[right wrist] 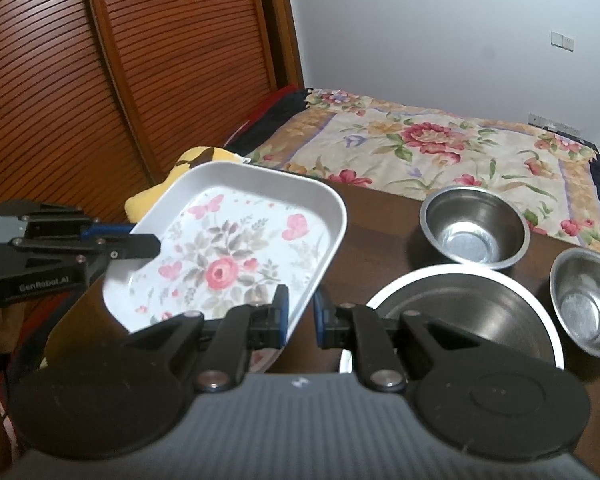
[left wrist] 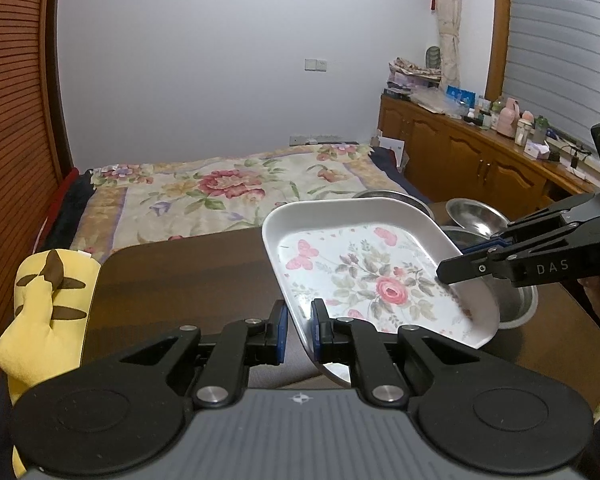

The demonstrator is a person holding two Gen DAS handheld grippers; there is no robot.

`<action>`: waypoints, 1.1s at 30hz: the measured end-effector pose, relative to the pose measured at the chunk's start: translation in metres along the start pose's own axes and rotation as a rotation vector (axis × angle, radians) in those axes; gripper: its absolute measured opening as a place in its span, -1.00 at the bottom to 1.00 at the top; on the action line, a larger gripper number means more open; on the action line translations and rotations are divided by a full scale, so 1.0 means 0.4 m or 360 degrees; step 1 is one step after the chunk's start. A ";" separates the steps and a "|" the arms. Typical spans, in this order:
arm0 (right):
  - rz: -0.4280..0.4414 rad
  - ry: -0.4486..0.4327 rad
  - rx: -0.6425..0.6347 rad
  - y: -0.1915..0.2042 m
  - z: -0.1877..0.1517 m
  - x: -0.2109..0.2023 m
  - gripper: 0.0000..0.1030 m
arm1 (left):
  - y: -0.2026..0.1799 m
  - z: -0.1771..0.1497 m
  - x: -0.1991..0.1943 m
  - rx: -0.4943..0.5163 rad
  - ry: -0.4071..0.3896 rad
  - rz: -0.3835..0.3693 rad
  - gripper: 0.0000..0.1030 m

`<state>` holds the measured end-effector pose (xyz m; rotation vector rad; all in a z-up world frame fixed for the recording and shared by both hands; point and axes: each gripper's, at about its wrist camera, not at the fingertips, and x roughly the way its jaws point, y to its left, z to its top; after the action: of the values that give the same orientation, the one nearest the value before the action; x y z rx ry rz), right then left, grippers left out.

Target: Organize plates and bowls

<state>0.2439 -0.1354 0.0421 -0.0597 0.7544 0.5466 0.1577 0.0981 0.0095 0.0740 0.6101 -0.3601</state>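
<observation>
A white rectangular plate with a flower and butterfly print (left wrist: 364, 276) (right wrist: 228, 252) is held tilted above the dark wooden table (left wrist: 188, 280). My left gripper (left wrist: 299, 332) straddles the plate's near left rim, its jaws a little apart around the rim. My right gripper (right wrist: 300, 318) straddles the opposite rim the same way; it also shows in the left wrist view (left wrist: 456, 268). A large steel bowl (right wrist: 460, 316) and two small steel bowls (right wrist: 474, 232) (right wrist: 588, 304) stand on the table to the right of the plate.
A yellow plush toy (left wrist: 48, 312) lies at the table's left edge. A bed with a floral cover (left wrist: 228, 192) lies behind the table. A wooden sideboard with bottles (left wrist: 480, 148) runs along the right wall. A slatted wooden wardrobe (right wrist: 100, 80) stands on the left.
</observation>
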 end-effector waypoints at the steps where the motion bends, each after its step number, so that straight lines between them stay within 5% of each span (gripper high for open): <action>1: 0.0004 -0.0001 0.0002 0.000 -0.004 -0.001 -0.72 | -0.002 -0.002 -0.003 0.0001 0.0002 0.0000 -0.75; 33: 0.0160 0.0035 0.0050 0.055 -0.135 0.009 -0.71 | 0.009 -0.195 -0.067 -0.0125 0.0111 0.0043 -0.75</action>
<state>0.2009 -0.1279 0.0035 0.0016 0.7902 0.6302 0.0957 0.1235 -0.0392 0.0193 0.6911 -0.3082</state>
